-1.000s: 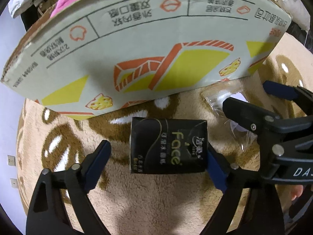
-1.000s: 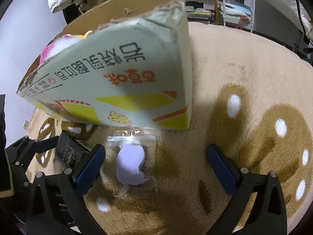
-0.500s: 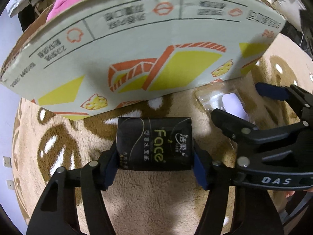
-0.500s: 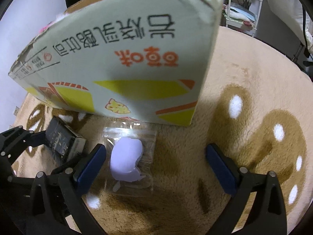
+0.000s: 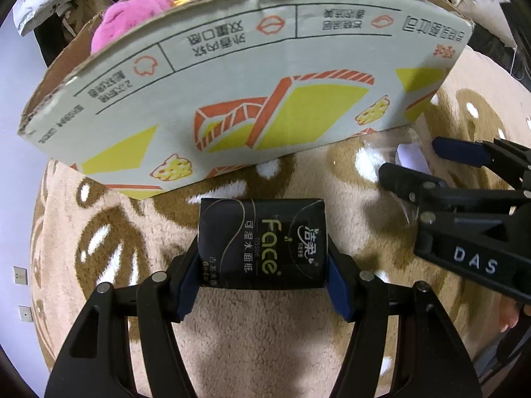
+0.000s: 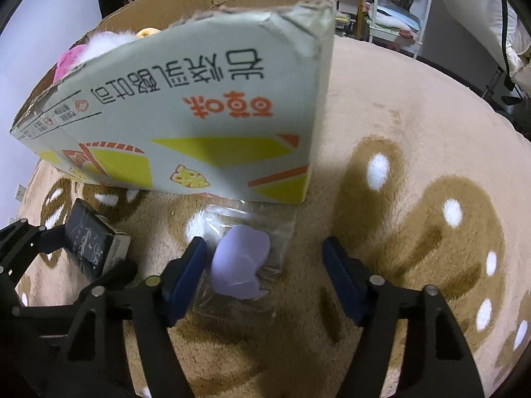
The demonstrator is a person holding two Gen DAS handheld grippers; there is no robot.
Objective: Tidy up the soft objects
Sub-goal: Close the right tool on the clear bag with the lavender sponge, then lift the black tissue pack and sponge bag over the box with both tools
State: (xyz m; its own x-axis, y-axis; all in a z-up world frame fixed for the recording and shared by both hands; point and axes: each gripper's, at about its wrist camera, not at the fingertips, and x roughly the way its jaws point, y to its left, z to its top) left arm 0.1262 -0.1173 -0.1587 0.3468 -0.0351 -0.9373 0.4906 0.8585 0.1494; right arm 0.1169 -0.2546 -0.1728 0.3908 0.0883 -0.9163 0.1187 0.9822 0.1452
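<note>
A black pack of face tissues (image 5: pixel 262 243) lies on the tan rug, and my left gripper (image 5: pixel 262 282) is shut on it, blue pads pressed against its two short sides. The same pack (image 6: pixel 89 243) shows at the left of the right wrist view. A lilac soft thing in a clear plastic bag (image 6: pixel 242 265) lies just in front of the box. My right gripper (image 6: pixel 265 275) straddles the bag and its jaws are closing. The left pad is at the bag's edge and the right pad stands well clear of it. From the left wrist view the right gripper (image 5: pixel 428 165) sits at the far right.
A large open cardboard box (image 5: pixel 232 99) printed in yellow and orange stands right behind both objects, with a pink plush (image 5: pixel 132 16) inside. The brown-patterned fluffy rug (image 6: pixel 415 132) spreads out to the right. Shelves and bedding (image 6: pixel 398 6) stand beyond the rug.
My left gripper closed onto the tissue pack, which was lying between open jaws before. The right gripper's jaws have narrowed around the bagged lilac thing.
</note>
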